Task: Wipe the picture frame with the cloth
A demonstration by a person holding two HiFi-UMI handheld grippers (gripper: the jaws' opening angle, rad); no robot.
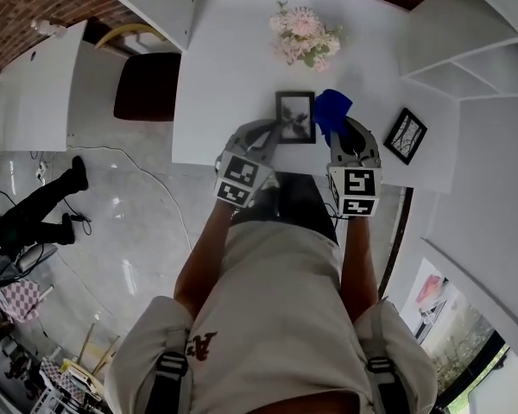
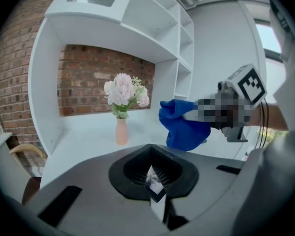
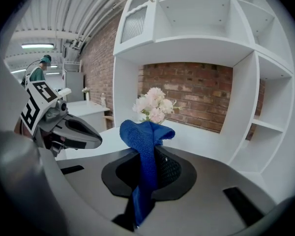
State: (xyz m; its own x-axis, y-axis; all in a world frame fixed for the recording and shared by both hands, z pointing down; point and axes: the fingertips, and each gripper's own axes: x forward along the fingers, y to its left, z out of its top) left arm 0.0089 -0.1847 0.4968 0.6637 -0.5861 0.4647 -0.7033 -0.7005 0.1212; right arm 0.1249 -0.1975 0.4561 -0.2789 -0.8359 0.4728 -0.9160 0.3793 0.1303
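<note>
Your left gripper (image 1: 274, 134) clamps a corner of the black rectangular frame (image 1: 295, 116), at the near edge of the smooth white table (image 1: 224, 76). Your right gripper (image 1: 338, 136) pinches the blue, coarse-woven cloth (image 1: 332, 110), bunched just beside the frame's right side.

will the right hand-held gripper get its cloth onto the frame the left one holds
Probably yes: the right hand-held gripper holds the cloth just beside the picture frame in the left hand-held gripper, with nothing between them.
</note>
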